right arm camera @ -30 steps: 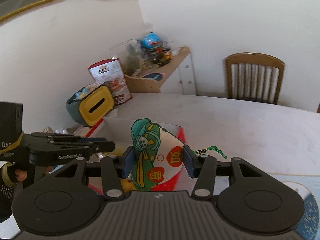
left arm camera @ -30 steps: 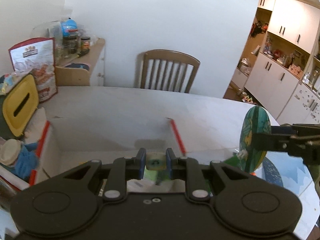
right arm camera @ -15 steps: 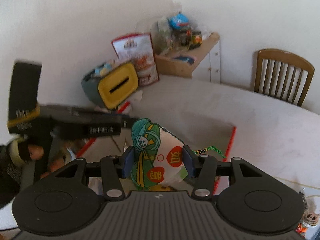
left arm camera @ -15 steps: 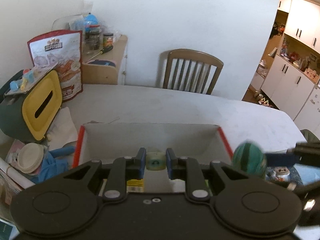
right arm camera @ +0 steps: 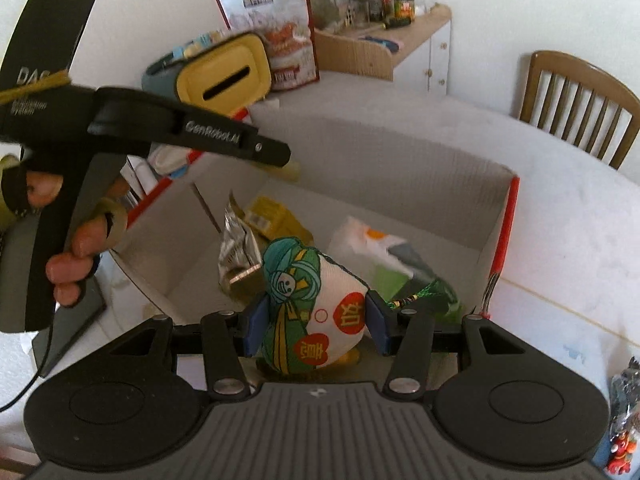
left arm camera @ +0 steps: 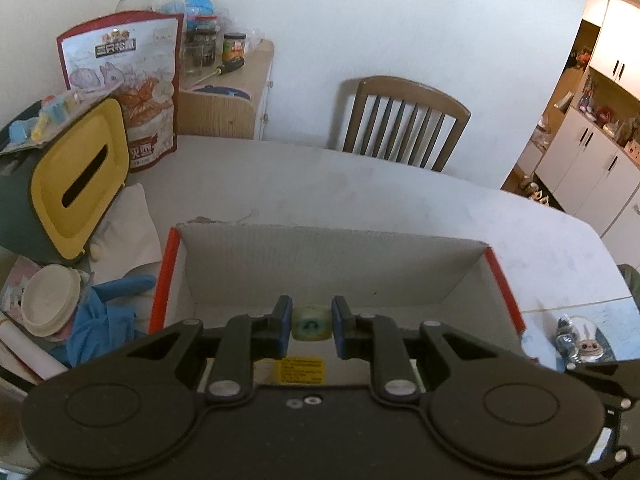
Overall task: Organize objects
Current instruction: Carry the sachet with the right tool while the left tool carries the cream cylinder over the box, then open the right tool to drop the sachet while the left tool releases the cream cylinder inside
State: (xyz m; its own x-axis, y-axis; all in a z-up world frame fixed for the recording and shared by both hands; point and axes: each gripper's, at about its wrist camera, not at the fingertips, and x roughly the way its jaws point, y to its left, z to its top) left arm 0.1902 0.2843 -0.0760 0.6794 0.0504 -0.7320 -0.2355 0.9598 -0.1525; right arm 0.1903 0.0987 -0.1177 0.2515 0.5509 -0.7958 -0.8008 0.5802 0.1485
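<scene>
An open cardboard box (left arm camera: 400, 258) with red-edged flaps sits on the white table. My left gripper (left arm camera: 311, 324) is shut on a small pale-green block (left arm camera: 311, 323) above the box's near side. My right gripper (right arm camera: 316, 326) is shut on a stuffed cloth pouch (right arm camera: 316, 312) with green and white print and a green tassel, held over the box (right arm camera: 500, 208) interior. Inside the box lie a silver foil packet (right arm camera: 236, 248), a yellow packet (right arm camera: 268, 214) and a white-and-green bag (right arm camera: 384, 248). In the right wrist view the left gripper's fingertips (right arm camera: 276, 152) hover above the box's left wall, a hand (right arm camera: 76, 248) on its handle.
A yellow-lidded tissue box (left arm camera: 76, 184) and a snack bag (left arm camera: 124, 84) stand at the table's left, with a blue cloth (left arm camera: 100, 312) and a white lid (left arm camera: 50, 300) nearby. A wooden chair (left arm camera: 404, 120) is behind the table. Small figurines (left arm camera: 580, 344) lie to the right.
Both grippers have moved over the box and tilted downward. The right gripper with the pouch now hangs above the box's contents and has left the left wrist view.
</scene>
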